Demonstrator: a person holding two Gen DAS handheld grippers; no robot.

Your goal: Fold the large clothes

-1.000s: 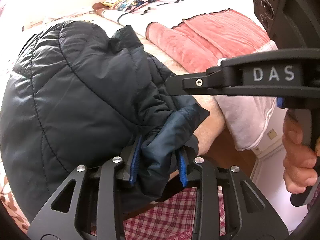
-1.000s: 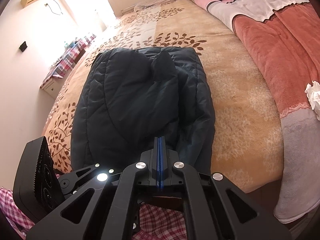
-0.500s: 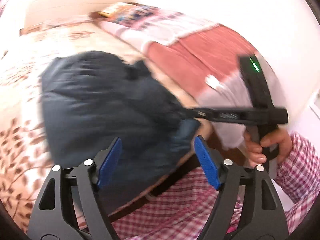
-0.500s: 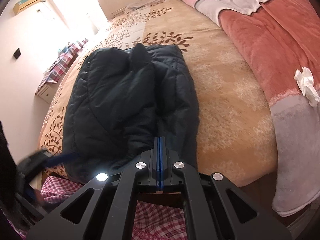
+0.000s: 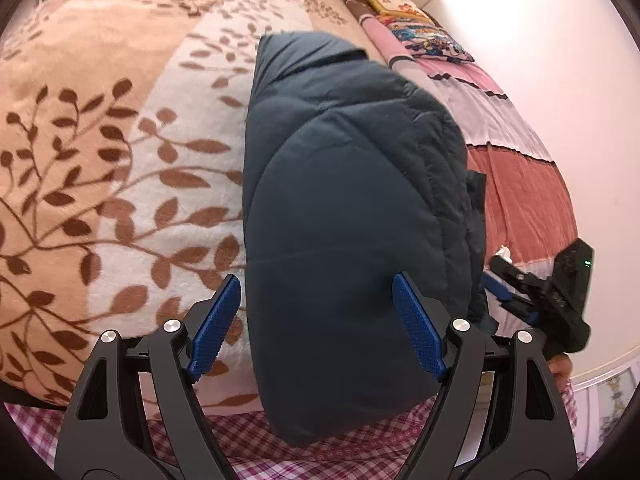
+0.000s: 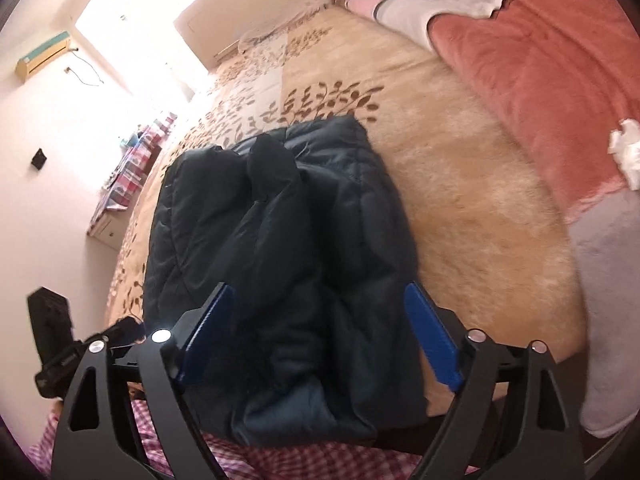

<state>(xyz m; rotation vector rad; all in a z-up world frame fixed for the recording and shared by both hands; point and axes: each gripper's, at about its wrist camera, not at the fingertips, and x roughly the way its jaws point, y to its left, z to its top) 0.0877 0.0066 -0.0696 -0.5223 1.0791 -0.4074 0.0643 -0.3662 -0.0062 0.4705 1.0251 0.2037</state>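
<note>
While lying folded on the leaf-patterned bedspread (image 5: 120, 160), dark padded jacket (image 5: 344, 208) at the bed's near edge; left gripper (image 5: 316, 324) and right gripper (image 6: 320, 332) fingers spread wide and opening, above the jacket, pinching nothing

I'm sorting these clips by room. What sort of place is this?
Most likely a home bedroom. A dark puffer jacket lies on a wide bed covered with a leaf-patterned blanket, with pink bedding piled along one side and an air conditioner high on the wall.
</note>
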